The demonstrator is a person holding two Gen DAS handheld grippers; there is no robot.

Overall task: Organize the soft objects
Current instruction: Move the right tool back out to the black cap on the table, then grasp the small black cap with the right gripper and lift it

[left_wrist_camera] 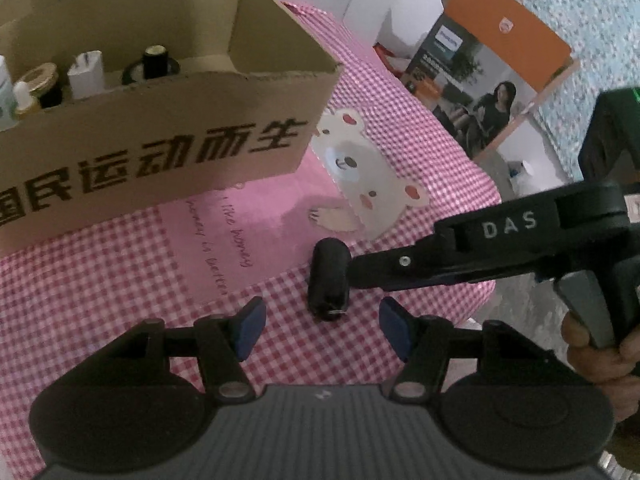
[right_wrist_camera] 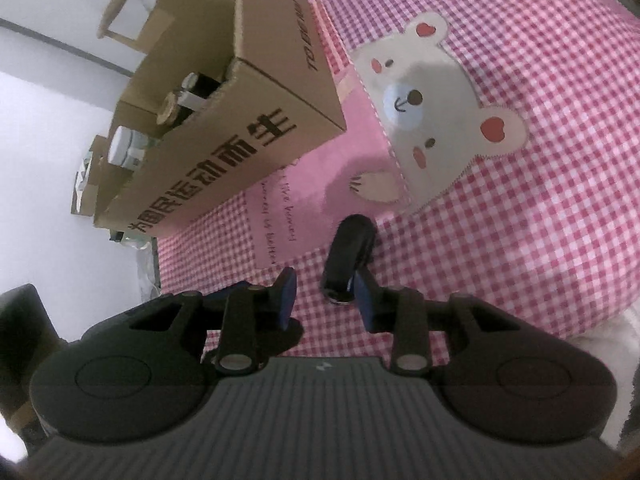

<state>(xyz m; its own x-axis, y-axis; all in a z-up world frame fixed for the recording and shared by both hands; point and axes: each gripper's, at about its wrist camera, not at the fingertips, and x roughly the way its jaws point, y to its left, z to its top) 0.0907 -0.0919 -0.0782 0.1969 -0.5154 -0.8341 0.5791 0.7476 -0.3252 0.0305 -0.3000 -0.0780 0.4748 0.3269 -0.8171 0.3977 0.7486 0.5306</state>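
left gripper point(left_wrist_camera: 322, 326): jaws apart – nothing between
right gripper point(right_wrist_camera: 326, 300): jaws apart, right pad beside black roll point(right_wrist_camera: 350, 254)
roll: on checked cloth point(right_wrist_camera: 520, 200) – near cardboard box point(right_wrist_camera: 224, 160)

Pink-white check cloth point(left_wrist_camera: 120, 264), blk roll point(left_wrist_camera: 329, 280)

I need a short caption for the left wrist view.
Both hand-held grippers approach a black roll on a pink checked cloth, beside a cardboard box.

Matt cardboard box point(left_wrist_camera: 168, 148), gingham cloth point(left_wrist_camera: 120, 280)
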